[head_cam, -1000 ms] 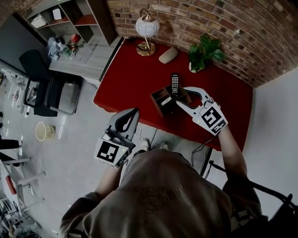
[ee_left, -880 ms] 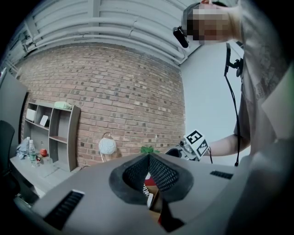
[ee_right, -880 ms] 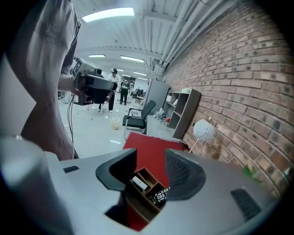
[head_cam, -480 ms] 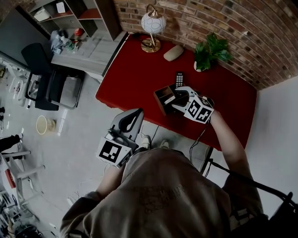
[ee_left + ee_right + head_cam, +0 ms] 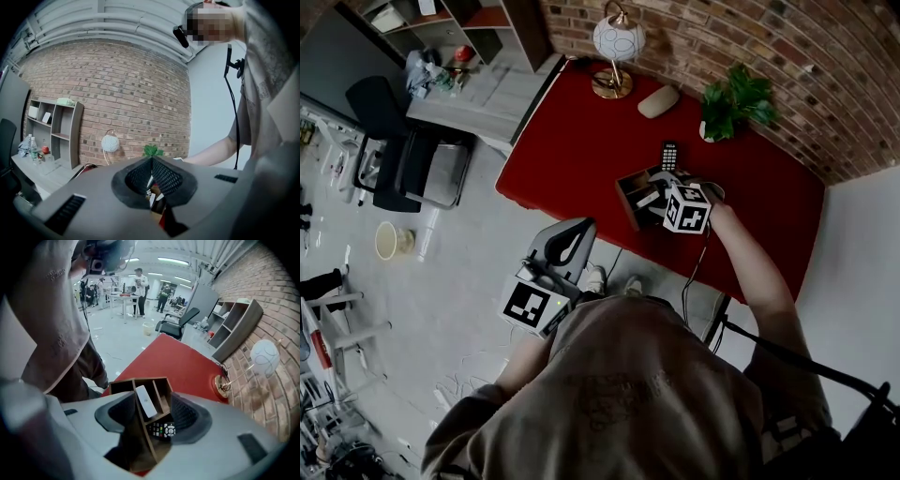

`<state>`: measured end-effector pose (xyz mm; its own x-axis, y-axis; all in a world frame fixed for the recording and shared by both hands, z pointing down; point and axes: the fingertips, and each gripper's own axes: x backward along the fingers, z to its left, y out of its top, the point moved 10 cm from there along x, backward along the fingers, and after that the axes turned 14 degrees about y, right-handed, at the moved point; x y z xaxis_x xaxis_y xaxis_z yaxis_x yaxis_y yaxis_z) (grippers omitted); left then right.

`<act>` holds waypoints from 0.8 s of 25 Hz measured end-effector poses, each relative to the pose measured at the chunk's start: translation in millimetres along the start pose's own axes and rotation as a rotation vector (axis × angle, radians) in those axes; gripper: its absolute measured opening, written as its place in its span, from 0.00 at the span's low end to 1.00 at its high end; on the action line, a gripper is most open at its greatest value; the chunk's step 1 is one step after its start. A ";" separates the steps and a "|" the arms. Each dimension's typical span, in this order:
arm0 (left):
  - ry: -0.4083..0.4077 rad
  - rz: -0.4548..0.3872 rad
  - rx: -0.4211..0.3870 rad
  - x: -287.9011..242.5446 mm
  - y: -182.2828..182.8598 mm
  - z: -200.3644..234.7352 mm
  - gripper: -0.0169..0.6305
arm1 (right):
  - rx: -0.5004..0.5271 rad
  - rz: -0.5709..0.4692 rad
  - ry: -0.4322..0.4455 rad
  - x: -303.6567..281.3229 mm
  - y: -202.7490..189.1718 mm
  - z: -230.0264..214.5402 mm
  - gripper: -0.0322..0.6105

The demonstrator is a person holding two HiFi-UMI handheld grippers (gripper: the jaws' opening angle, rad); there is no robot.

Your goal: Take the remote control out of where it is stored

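Remote control lies past the box, its buttons clear only in the right gripper view; right gripper, jaws just opening, straddles the box; left gripper closed.

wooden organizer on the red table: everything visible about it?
The organizer is a dark brown, wood-looking, open-topped box split by dividers into compartments. It stands upright on the red table near the front edge. A white remote leans in one compartment; the right gripper's jaws, which have just been opening, straddle it.
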<state>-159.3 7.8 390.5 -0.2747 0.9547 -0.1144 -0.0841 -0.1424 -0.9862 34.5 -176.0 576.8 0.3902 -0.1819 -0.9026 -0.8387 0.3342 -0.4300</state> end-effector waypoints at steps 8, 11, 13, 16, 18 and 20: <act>0.019 0.011 0.006 -0.3 -1.7 4.9 0.04 | 0.019 0.082 0.095 -25.7 -5.5 -3.9 0.39; 0.025 0.015 0.007 -1.0 -3.2 5.7 0.04 | 0.012 0.098 0.145 -30.2 -5.2 -3.5 0.30; 0.028 0.016 0.009 -1.1 -3.5 6.7 0.04 | 0.006 0.104 0.165 -30.0 -3.7 -4.3 0.28; 0.031 0.018 0.015 -0.8 -3.8 8.3 0.04 | -0.017 0.095 0.178 -27.3 -2.4 -7.3 0.27; 0.030 0.019 0.016 -1.6 -4.2 8.5 0.04 | -0.041 0.083 0.195 -26.7 -2.6 -9.7 0.27; 0.028 0.020 0.018 -2.6 -4.1 7.7 0.04 | -0.060 0.076 0.213 -26.5 -2.7 -11.7 0.27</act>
<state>-165.5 3.9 395.8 -0.2498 0.9585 -0.1374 -0.0958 -0.1656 -0.9815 22.0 -182.9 602.1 0.2417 -0.3516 -0.9044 -0.8863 0.2995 -0.3533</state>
